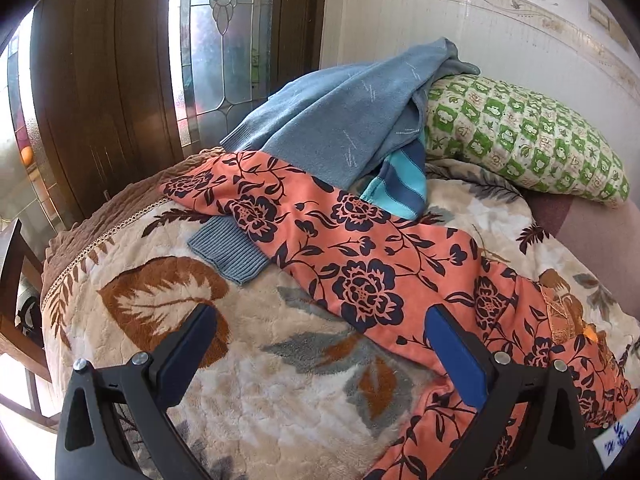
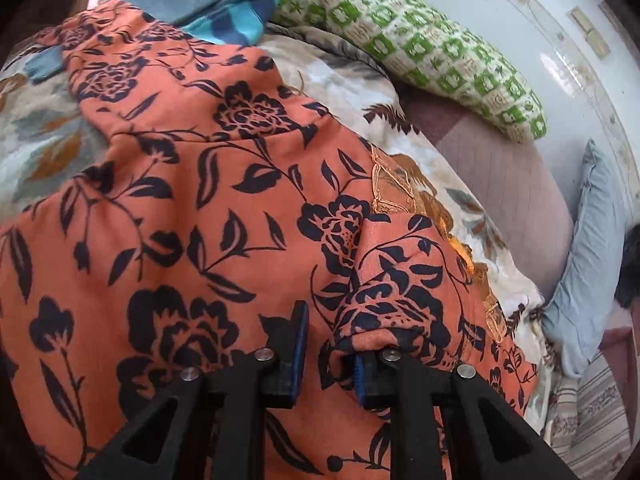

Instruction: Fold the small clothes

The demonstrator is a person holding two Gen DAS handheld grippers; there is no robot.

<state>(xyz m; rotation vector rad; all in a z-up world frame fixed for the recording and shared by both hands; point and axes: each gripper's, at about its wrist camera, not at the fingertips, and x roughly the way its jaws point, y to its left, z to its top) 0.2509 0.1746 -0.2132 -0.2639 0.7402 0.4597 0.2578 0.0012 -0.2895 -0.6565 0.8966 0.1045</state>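
Left and right wrist views of a bed (image 1: 280, 380) covered by a plush blanket printed with large brown and grey leaves.

The task garment, an orange floral garment (image 1: 360, 264) of thin woven cloth with a navy rose-and-vine print, lies diagonally across the blanket, spread roughly flat so its edges can be reached for folding. One long limb of it runs toward the far left and overlaps the ribbed cuff of a blue-grey knit sweater (image 1: 344, 120).

The sweater is heaped at the head of the bed, partly over a striped teal-and-navy piece (image 1: 400, 188), apparently awaiting its turn. A green-checked pillow (image 1: 520, 136) lies against the wall.

The left claw (image 1: 320, 332) hovers above the blanket with its blue-padded fingers wide apart and nothing between them; its right finger overlaps the garment's near edge in the view.

The right claw (image 2: 328, 344) sits low over the garment (image 2: 200, 200), jaws narrowly parted. A raised fold of orange cloth bunches over the right finger, but whether it is pinched cannot be told. The puckered ridge suggests an edge being gathered for a fold.
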